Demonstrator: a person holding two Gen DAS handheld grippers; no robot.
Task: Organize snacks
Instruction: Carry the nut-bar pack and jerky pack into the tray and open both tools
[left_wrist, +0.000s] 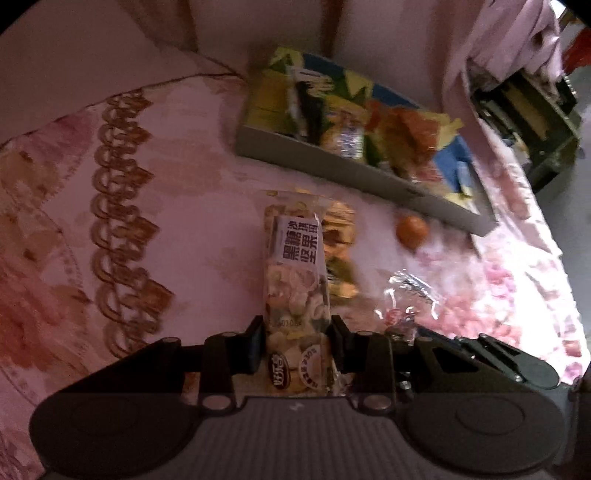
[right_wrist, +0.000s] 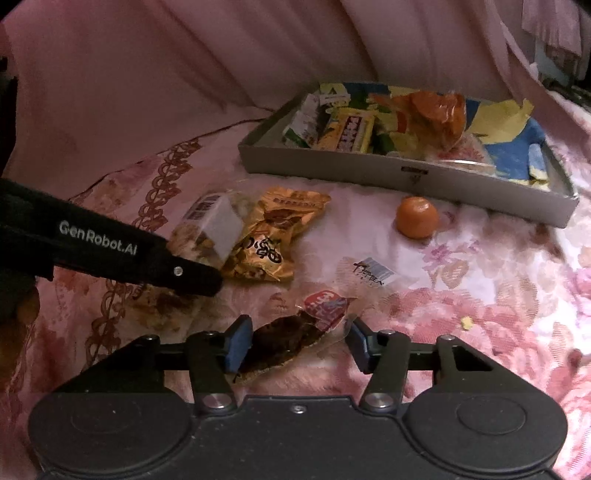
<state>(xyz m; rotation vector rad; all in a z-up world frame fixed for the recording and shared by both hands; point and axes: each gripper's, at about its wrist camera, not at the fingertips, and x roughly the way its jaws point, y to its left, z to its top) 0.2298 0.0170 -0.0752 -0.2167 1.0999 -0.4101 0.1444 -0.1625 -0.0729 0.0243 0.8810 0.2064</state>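
Note:
My left gripper (left_wrist: 295, 339) is shut on a clear nut-bar packet (left_wrist: 295, 280) with a white label, held above the pink floral bedspread; it also shows in the right wrist view (right_wrist: 210, 229). A grey snack box (left_wrist: 354, 173) holding several packets lies beyond it, also in the right wrist view (right_wrist: 406, 173). My right gripper (right_wrist: 297, 341) is open, its fingers around a clear packet with a dark snack and red label (right_wrist: 291, 332) lying on the bed. A gold packet (right_wrist: 273, 236) and an orange mandarin (right_wrist: 416, 216) lie between it and the box.
A loose clear wrapper with a barcode (right_wrist: 373, 275) lies on the bed (right_wrist: 480, 295). Pink cushions (right_wrist: 184, 74) rise behind the box. The bed's edge drops off at the right, with dark furniture (left_wrist: 535, 122) beyond.

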